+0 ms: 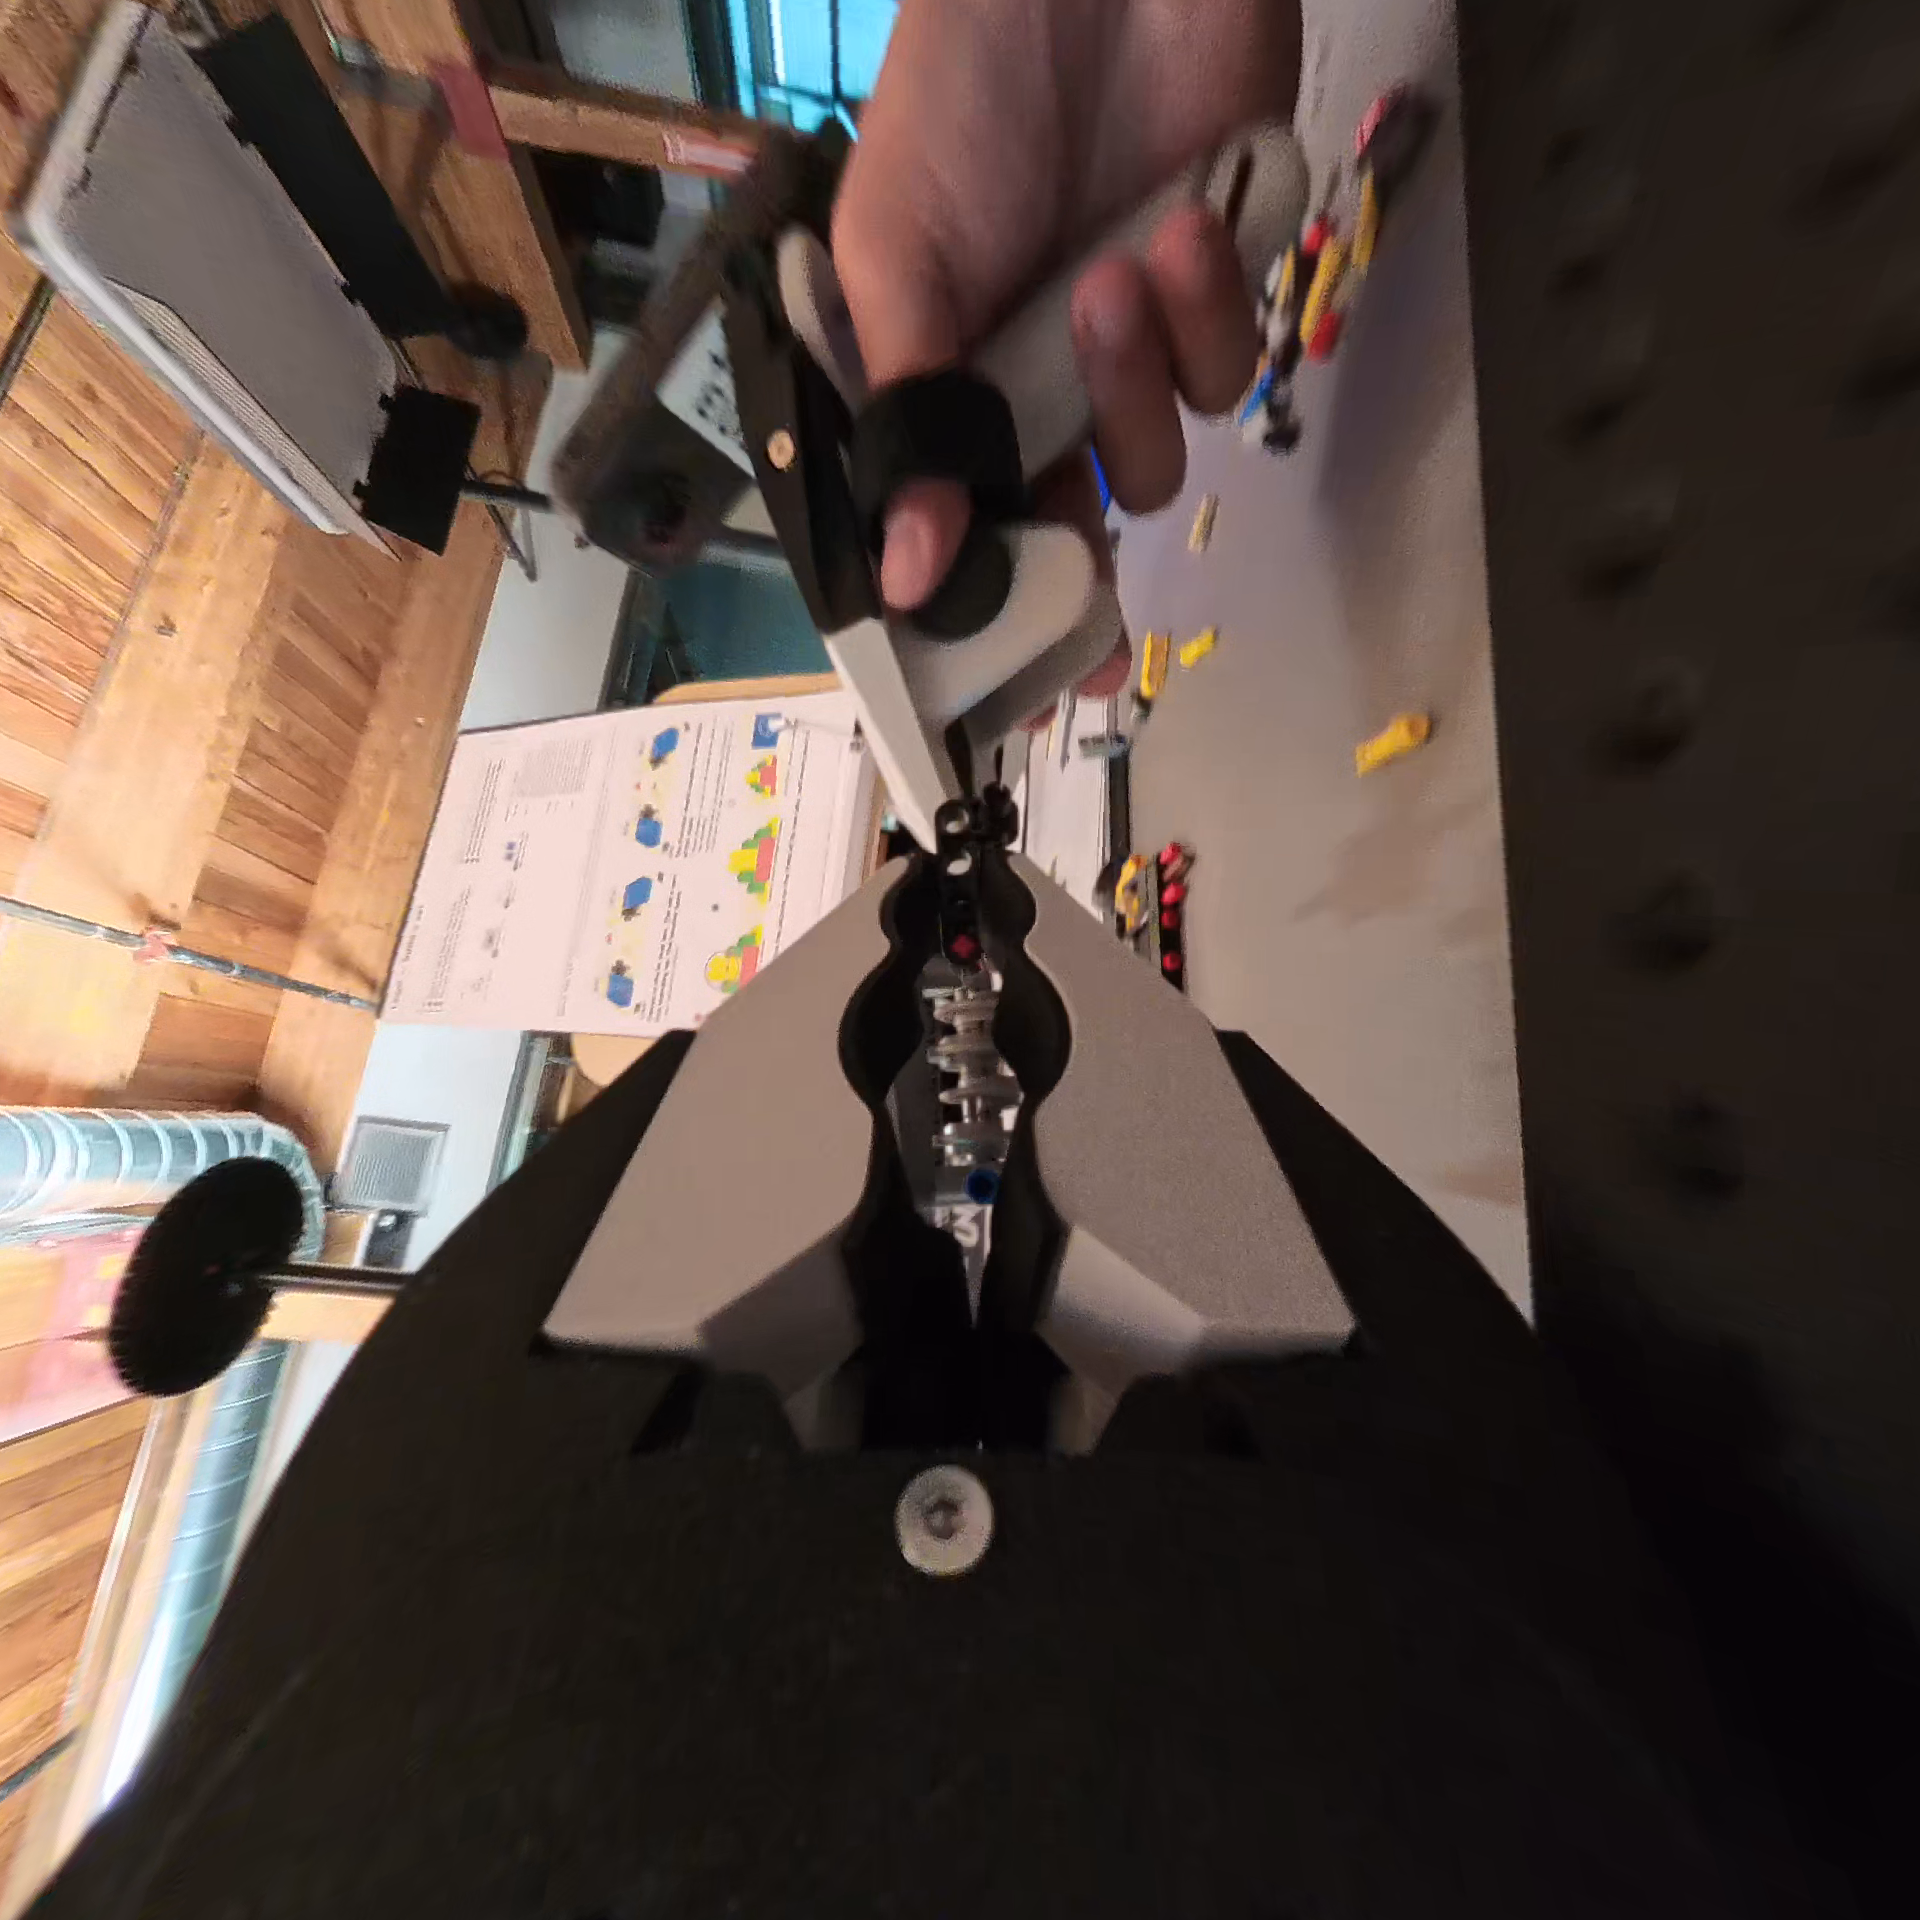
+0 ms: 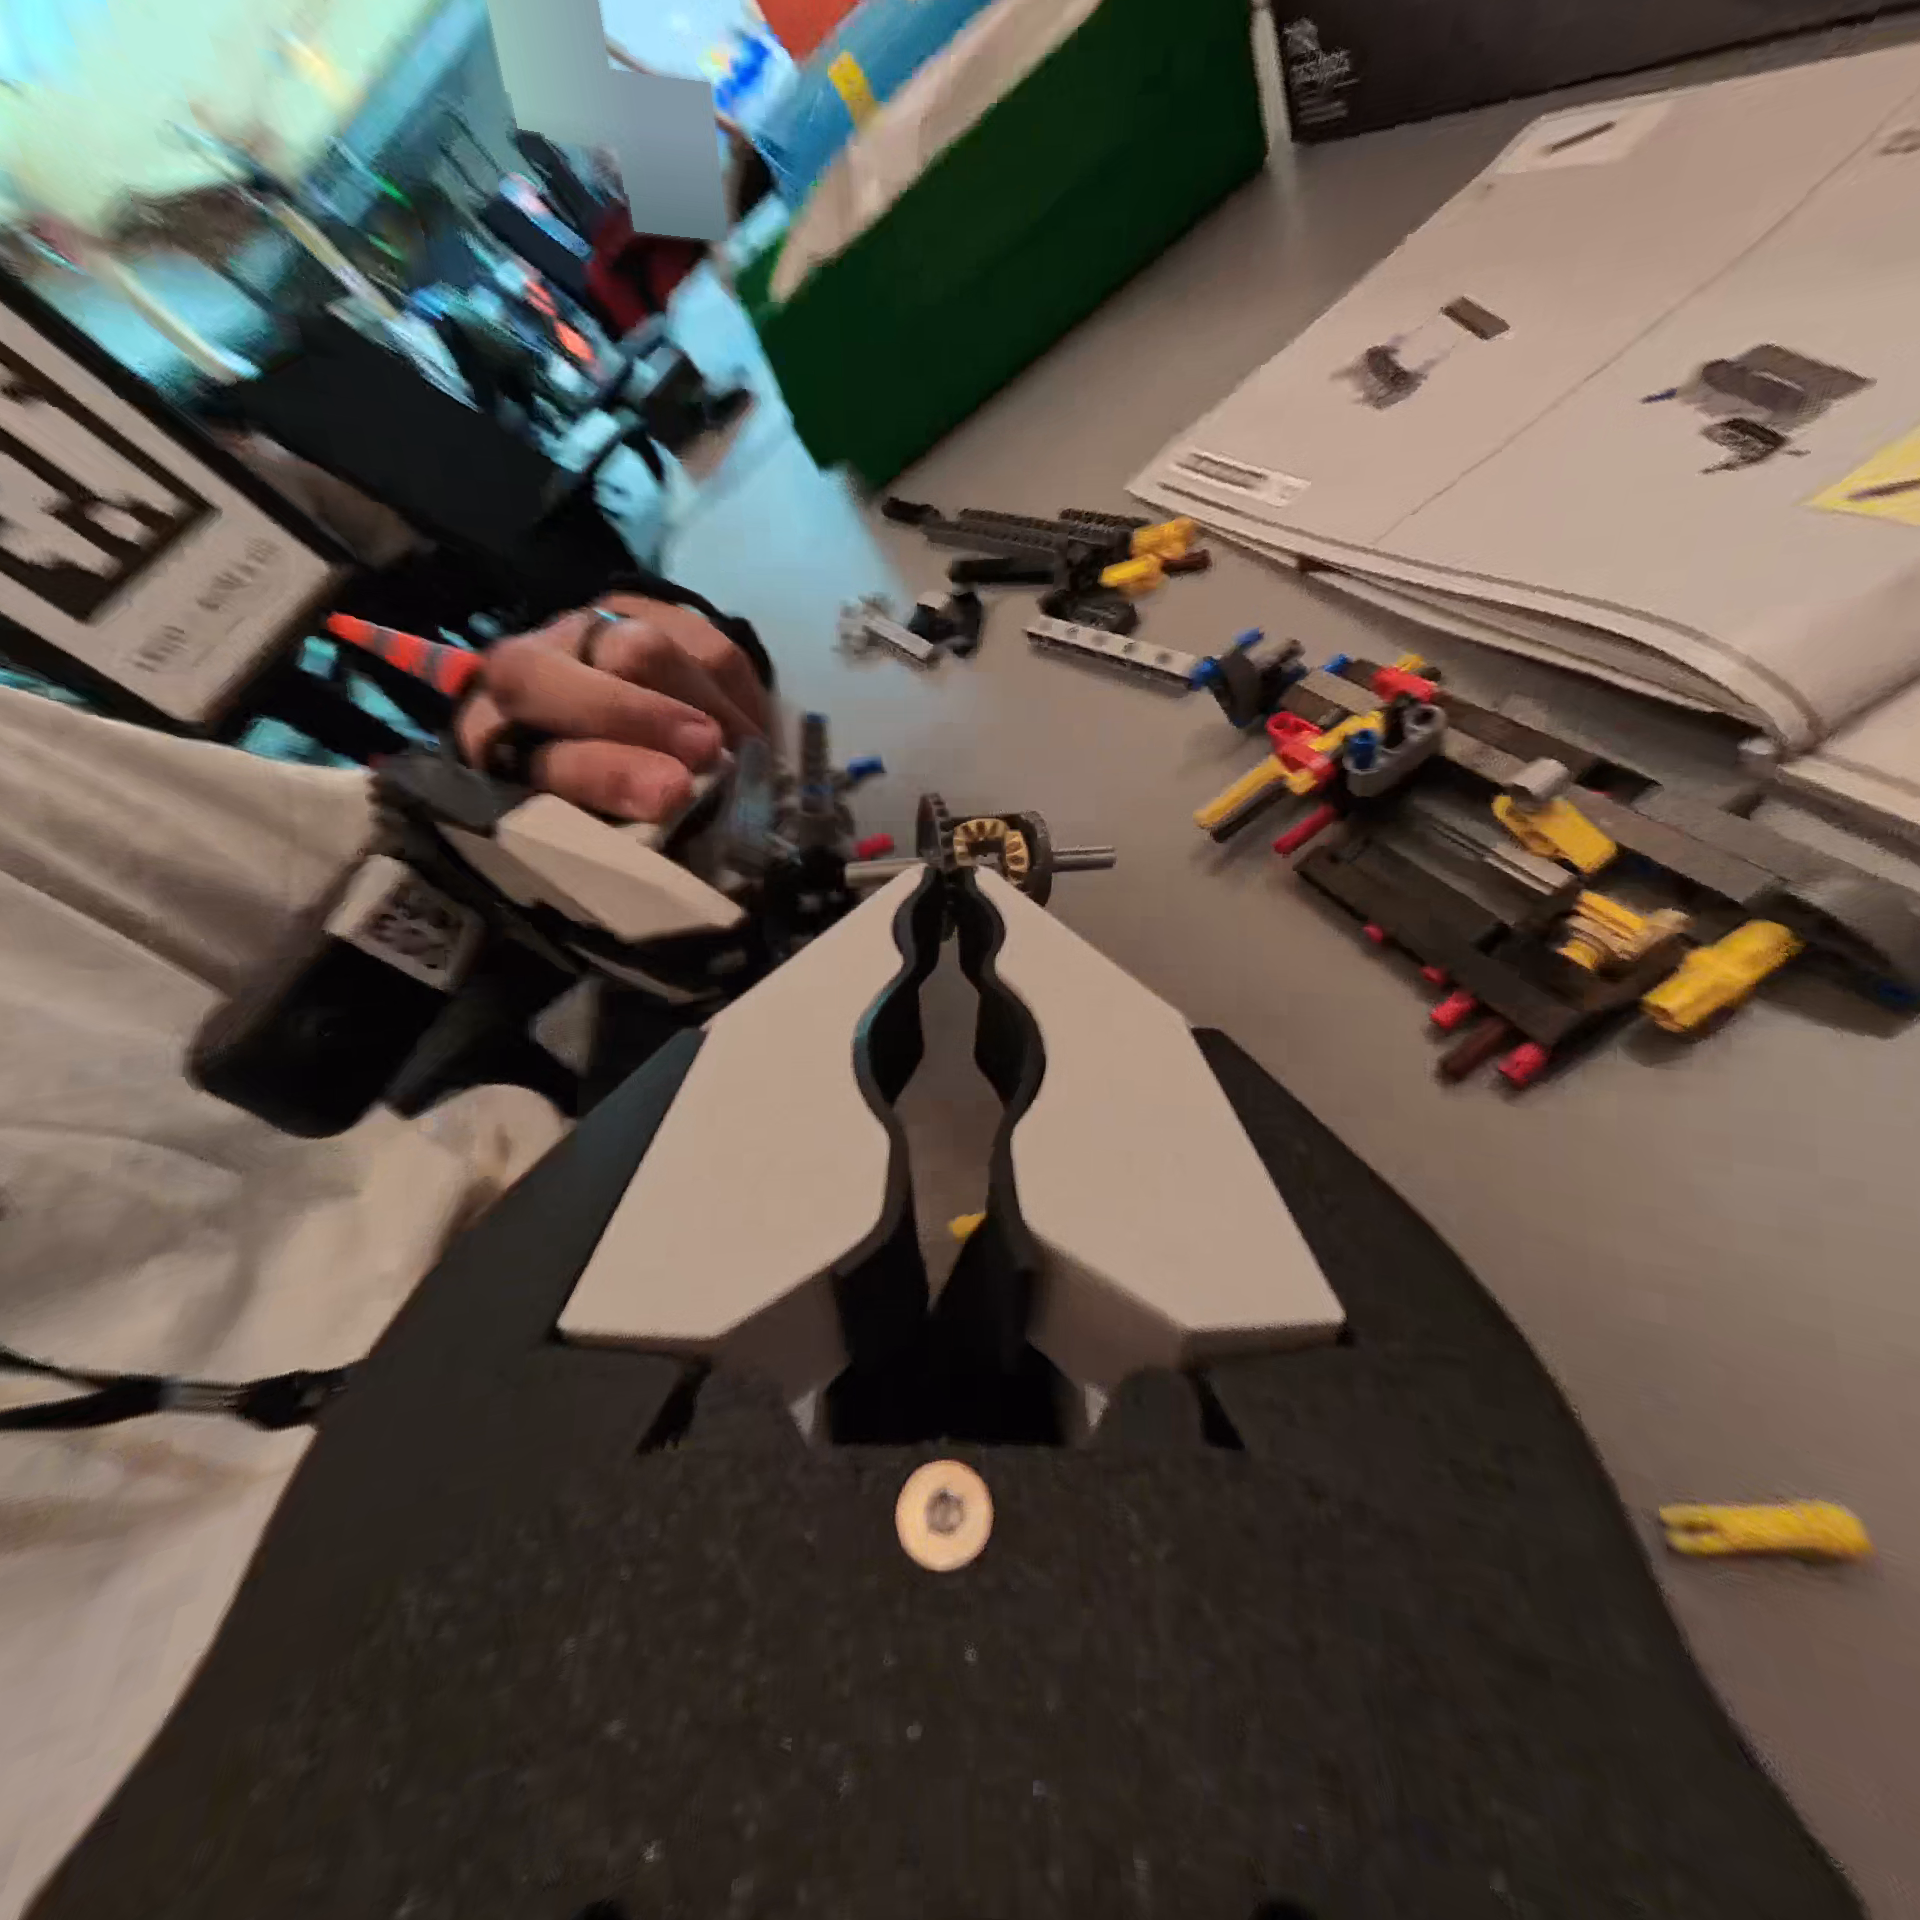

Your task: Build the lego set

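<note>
I see the right gripper (image 2: 951,883) clamped at its tips on the gear unit (image 2: 987,844), a dark toothed housing with tan gears inside and a grey axle through it, held above the table (image 2: 1351,1299). My left gripper (image 1: 961,873) is closed on the chassis (image 1: 966,1070), a grey and black beam assembly with a red pin and a blue pin, which sits between the fingers along their full length. In the left wrist view the right gripper's fingertips meet the chassis end at my left tips. In the right wrist view the left gripper (image 2: 748,883) lies just left of the gear unit, with a hand (image 2: 613,717) on its handle. To the right on the table lies a pile of black, yellow and red parts (image 2: 1507,862), touching the open manual (image 2: 1558,416). More dark beams (image 2: 1039,551) lie farther back, near a green box (image 2: 1018,239). A single yellow part (image 2: 1766,1529) lies apart, near the right gripper's body.
</note>
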Demonstrator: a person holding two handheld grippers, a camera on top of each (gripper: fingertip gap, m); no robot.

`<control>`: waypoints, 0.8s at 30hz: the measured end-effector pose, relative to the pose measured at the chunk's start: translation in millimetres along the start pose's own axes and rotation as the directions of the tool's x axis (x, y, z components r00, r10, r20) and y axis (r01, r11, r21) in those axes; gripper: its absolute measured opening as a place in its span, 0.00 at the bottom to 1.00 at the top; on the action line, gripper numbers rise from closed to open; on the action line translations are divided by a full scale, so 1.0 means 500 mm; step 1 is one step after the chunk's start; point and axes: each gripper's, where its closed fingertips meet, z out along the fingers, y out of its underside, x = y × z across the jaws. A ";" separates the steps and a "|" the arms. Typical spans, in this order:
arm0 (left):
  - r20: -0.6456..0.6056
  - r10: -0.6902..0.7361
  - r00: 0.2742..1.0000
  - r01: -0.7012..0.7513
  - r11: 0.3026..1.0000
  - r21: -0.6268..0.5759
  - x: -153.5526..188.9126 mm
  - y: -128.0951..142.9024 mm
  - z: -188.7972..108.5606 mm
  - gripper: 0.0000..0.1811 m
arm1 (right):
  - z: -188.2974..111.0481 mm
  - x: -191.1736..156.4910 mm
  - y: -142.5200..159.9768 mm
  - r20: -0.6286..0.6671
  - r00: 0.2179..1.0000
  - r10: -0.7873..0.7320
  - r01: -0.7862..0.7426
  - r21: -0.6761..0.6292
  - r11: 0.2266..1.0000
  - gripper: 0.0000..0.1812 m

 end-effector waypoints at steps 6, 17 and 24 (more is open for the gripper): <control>0.051 -0.031 0.998 0.037 0.992 -0.118 -0.017 0.057 -0.006 0.03 | -0.027 0.020 0.069 -0.159 0.947 -0.280 0.231 -0.273 0.934 0.01; -0.006 -0.127 0.992 0.123 0.974 -0.191 0.008 0.091 -0.006 0.03 | -0.111 0.056 0.171 -0.060 0.883 -0.466 0.356 -0.563 0.746 0.11; -0.006 -0.161 0.987 0.157 0.969 -0.192 0.005 0.089 -0.012 0.03 | -0.174 0.037 0.123 -0.545 0.827 -0.136 -0.034 -0.290 0.956 0.20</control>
